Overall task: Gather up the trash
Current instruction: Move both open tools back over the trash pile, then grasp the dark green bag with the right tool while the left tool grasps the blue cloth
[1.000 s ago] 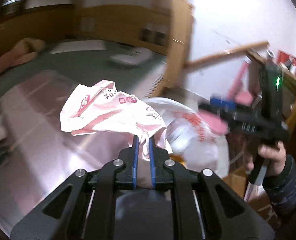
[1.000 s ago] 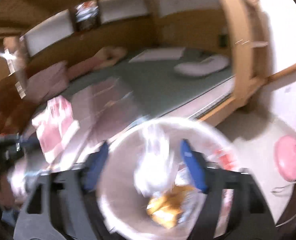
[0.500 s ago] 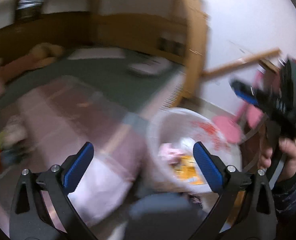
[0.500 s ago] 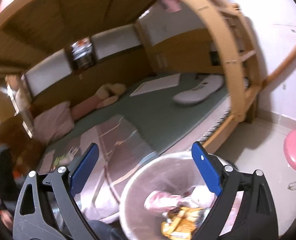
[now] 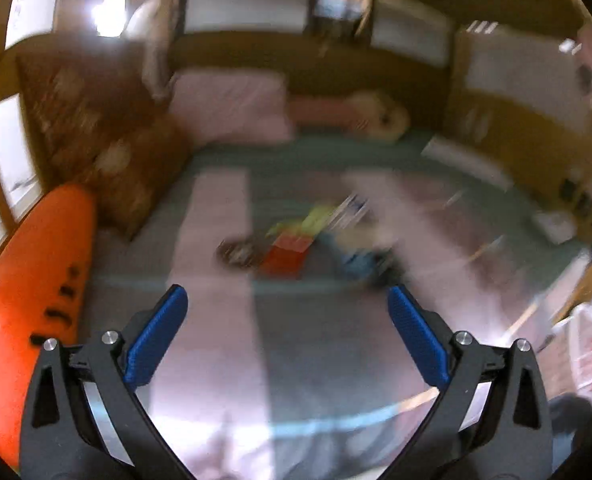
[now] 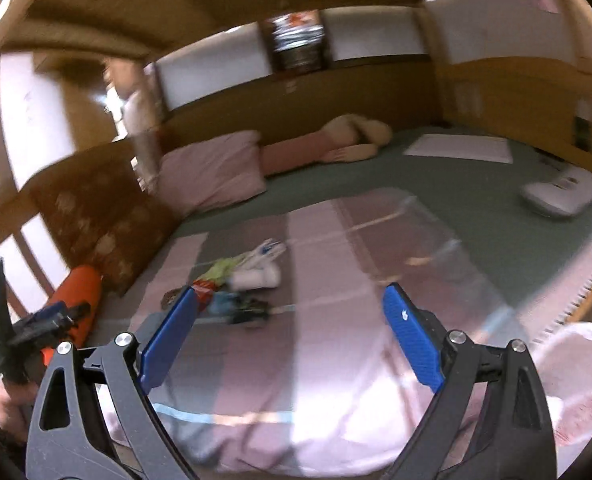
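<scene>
A small heap of trash (image 6: 236, 284) lies on the pink striped blanket (image 6: 327, 360) on the bed: a yellow-green wrapper, a red packet, white paper and dark bits. It shows blurred in the left wrist view (image 5: 296, 240). My left gripper (image 5: 288, 332) is open and empty, above the blanket, short of the heap. My right gripper (image 6: 292, 328) is open and empty, its left finger in front of the heap's near edge. The white trash bag (image 6: 579, 384) sits at the bed's right edge; it also shows in the left wrist view (image 5: 587, 344).
An orange bolster (image 5: 32, 304) lies at the bed's left side by a brown patterned cushion (image 6: 96, 220). A pink pillow (image 6: 212, 172) and a plush toy (image 6: 343, 140) lie at the head. A white device (image 6: 559, 192) rests on the green sheet at right.
My left gripper opened and dropped the crumpled pink-and-white wrapper into the bag. Both grippers then swung left, away from the bag, toward the heap on the blanket.
</scene>
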Demonstrator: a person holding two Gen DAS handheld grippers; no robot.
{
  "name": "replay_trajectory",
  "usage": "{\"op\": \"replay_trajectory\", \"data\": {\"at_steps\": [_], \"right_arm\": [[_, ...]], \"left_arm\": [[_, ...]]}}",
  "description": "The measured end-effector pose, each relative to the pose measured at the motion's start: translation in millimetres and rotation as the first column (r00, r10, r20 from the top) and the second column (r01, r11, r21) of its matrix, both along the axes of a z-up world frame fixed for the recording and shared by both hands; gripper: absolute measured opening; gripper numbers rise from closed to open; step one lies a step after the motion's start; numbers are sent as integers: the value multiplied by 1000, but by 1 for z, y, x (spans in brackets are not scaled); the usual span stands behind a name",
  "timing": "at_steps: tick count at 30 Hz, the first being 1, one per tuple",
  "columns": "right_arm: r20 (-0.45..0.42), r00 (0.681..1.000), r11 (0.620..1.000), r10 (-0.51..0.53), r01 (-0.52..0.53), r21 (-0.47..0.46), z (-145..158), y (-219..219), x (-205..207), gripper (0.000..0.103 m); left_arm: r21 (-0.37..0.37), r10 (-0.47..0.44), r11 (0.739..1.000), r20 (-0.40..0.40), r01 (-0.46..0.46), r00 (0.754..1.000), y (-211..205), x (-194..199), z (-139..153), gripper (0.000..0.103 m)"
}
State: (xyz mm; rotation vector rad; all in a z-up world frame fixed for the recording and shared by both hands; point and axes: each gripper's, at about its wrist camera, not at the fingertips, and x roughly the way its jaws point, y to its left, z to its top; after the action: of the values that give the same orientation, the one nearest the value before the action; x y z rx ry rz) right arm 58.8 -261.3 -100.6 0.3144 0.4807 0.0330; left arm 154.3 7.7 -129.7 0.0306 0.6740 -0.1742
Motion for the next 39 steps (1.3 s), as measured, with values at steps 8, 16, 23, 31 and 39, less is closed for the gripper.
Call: {"op": "replay_trajectory", "data": {"at_steps": [8, 16, 23, 31, 39], "right_arm": [[-55, 996, 989, 74, -81, -123, -22, 45, 18, 92], [-85, 993, 989, 83, -92, -114, -29, 42, 21, 92], [-94, 991, 985, 91, -104, -140, -30, 48, 24, 92], [-178, 978, 978, 111, -140, -156, -44, 55, 50, 92], [-316, 940, 974, 128, -179, -139, -78, 73, 145, 92]], "left_arm": [[-63, -24, 998, -51, 20, 998, 9, 0, -1, 100], [-48, -38, 998, -60, 35, 997, -4, 3, -9, 100], [-63, -27, 998, -72, 22, 997, 0, 5, -11, 100], [-49, -41, 998, -77, 37, 996, -6, 6, -13, 100], [-39, -40, 999, -85, 36, 996, -9, 8, -15, 100]]}}
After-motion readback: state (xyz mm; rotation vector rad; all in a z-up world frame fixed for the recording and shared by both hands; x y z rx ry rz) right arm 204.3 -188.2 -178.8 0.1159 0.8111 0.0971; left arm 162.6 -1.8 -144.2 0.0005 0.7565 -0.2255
